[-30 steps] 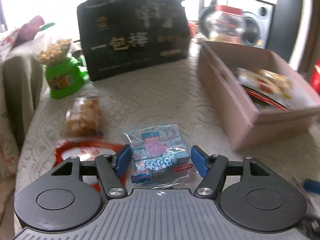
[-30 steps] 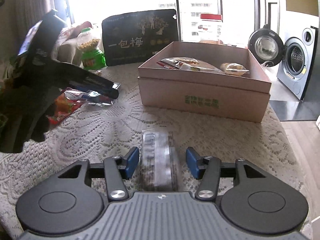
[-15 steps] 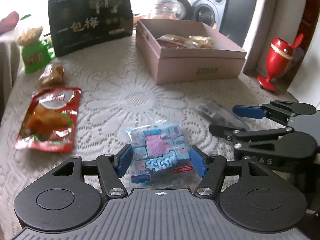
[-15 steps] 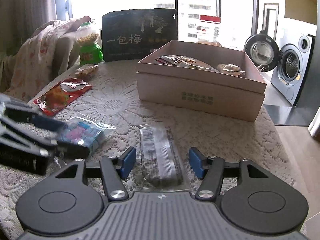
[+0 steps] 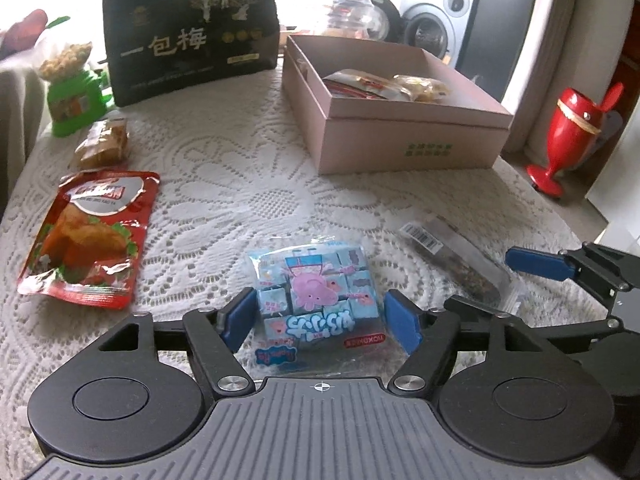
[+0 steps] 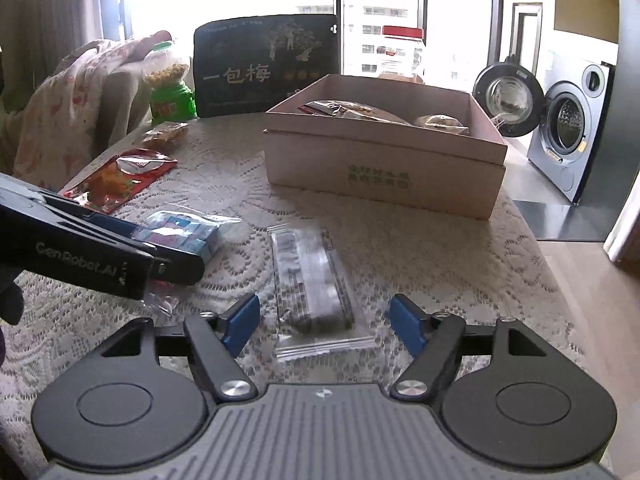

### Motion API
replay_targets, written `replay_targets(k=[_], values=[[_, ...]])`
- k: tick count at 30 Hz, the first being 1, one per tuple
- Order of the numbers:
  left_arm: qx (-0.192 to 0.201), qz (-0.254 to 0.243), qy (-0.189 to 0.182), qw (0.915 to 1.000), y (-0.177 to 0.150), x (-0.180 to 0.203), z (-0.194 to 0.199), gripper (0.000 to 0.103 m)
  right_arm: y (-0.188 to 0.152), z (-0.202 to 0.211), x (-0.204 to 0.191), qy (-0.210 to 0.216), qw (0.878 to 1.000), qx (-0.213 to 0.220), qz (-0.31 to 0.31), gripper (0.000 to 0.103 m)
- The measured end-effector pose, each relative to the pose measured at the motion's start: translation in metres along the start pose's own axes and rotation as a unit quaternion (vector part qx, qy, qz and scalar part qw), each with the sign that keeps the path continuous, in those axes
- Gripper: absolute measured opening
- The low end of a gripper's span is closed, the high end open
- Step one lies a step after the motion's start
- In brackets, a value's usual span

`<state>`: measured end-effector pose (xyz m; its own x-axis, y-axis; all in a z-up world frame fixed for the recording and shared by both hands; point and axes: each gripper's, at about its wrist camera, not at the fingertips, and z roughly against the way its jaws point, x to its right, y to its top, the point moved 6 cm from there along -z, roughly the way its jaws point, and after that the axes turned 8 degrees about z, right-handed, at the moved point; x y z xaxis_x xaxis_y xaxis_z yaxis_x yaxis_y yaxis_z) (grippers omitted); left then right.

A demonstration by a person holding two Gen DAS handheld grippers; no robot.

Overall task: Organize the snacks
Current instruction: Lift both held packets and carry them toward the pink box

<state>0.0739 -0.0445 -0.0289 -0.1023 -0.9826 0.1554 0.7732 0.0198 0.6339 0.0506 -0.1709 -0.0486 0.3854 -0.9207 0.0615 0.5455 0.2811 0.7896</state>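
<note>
A light-blue candy packet (image 5: 318,294) with a pink cartoon lies on the lace tablecloth between the fingers of my left gripper (image 5: 320,320); the jaws stand open around it, pads close to its sides. It also shows in the right wrist view (image 6: 180,236). A clear zip bag of dark snack (image 6: 314,284) lies between the open fingers of my right gripper (image 6: 324,320); it shows in the left wrist view too (image 5: 460,258). A pink cardboard box (image 5: 404,136) holding several snack packs stands beyond.
A red pouch (image 5: 88,236), a small brown packet (image 5: 104,144), a green candy dispenser (image 5: 74,92), a black bag with Chinese lettering (image 5: 188,32) and a red-lidded jar (image 5: 354,14) are on the table. A red vase (image 5: 568,132) stands off the right edge.
My left gripper pulled back from the far left of the table toward the near side with the blue packet between its fingers. The jaws now stand slightly wider. My right gripper stayed over the clear bag.
</note>
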Motion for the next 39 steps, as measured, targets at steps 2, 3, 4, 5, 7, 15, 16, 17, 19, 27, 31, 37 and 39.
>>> replay_targets(k=[2,3,4,5,7,15,16,17,19,27,31,37,39], values=[[0.001,-0.007,0.005,1.0000,-0.002,0.003,-0.001,0.079,-0.001,0.001,0.000,0.002,1.000,-0.001,-0.002,0.074],[0.000,-0.013,0.007,0.9999,-0.002,0.004,-0.002,0.081,-0.001,0.001,0.000,0.004,1.000,-0.002,-0.005,0.074],[0.000,-0.017,0.010,0.9998,-0.002,0.006,-0.003,0.081,-0.001,0.001,0.001,0.010,1.000,-0.003,-0.007,0.077],[-0.001,-0.018,0.013,0.9998,-0.002,0.007,-0.003,0.082,-0.001,0.000,0.001,0.018,1.000,-0.004,-0.007,0.080],[0.000,-0.015,0.014,0.9998,-0.002,0.007,-0.003,0.082,0.001,-0.001,0.001,0.033,0.999,-0.008,-0.009,0.086],[0.006,0.025,-0.002,0.9997,0.000,-0.007,0.003,0.071,0.011,-0.008,-0.005,0.051,0.998,-0.026,0.023,0.086],[0.006,0.027,-0.003,0.9996,0.000,-0.008,0.003,0.070,0.014,-0.010,-0.002,0.049,0.998,-0.024,0.017,0.081],[0.008,0.031,-0.003,0.9995,0.000,-0.008,0.004,0.070,0.017,-0.012,-0.001,0.046,0.999,-0.024,0.015,0.073],[0.008,0.042,-0.007,0.9990,0.000,-0.010,0.004,0.070,0.019,-0.013,0.001,0.032,0.999,-0.020,0.021,0.050],[0.015,0.045,-0.010,0.9988,-0.001,-0.010,0.005,0.071,0.003,0.006,0.024,0.026,0.999,-0.027,-0.003,0.038],[0.012,0.063,-0.005,0.9980,0.001,-0.010,0.005,0.071,-0.010,0.017,0.036,0.011,0.999,-0.031,-0.006,0.038],[-0.003,0.056,0.009,0.9984,0.005,-0.002,-0.001,0.080,-0.017,0.021,0.029,-0.011,1.000,-0.018,0.002,0.042],[-0.004,0.047,0.009,0.9988,0.005,0.002,-0.004,0.088,-0.017,0.021,0.026,-0.018,1.000,-0.016,0.008,0.043]])
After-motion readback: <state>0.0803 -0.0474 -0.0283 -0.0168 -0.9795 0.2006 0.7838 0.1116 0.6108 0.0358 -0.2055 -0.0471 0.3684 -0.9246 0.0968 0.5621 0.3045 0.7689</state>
